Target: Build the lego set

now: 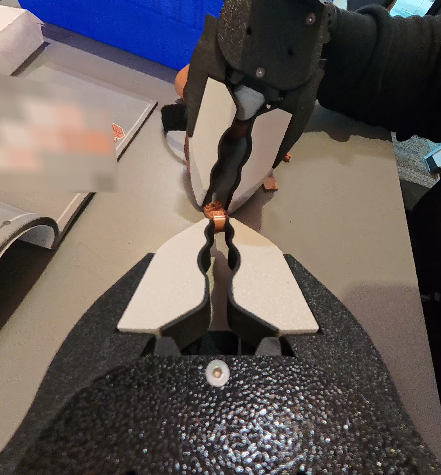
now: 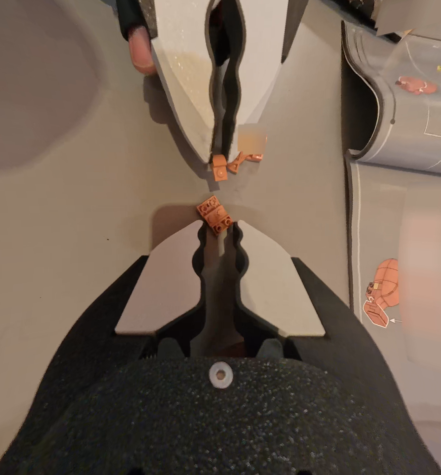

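Note:
My left gripper [image 1: 219, 224] is shut on a small orange curved piece [image 1: 219, 223], held at the fingertips above the grey table [image 1: 111, 244]. In the right wrist view the left gripper [image 2: 219, 157] comes in from the top with that piece [image 2: 219, 168] sticking out of its tips. My right gripper [image 2: 218, 225] is shut on one end of a small orange brick assembly [image 2: 213, 214] with studs showing. In the left wrist view the right gripper [image 1: 215, 205] faces mine, tip to tip, with the assembly [image 1: 213, 207] just past my piece. The right wrist view shows a short gap between the two pieces.
Loose orange pieces [image 2: 236, 165] lie on the table behind the left gripper's tips, and one more [image 1: 270, 183] beside the right gripper. An open instruction booklet [image 2: 394, 231] lies along one side. A blue box [image 1: 124, 25] and a white box [image 1: 6, 33] stand at the back. A black sleeve [image 1: 381, 64] holds the right gripper. There is about 4 cm between the tips of the two grippers.

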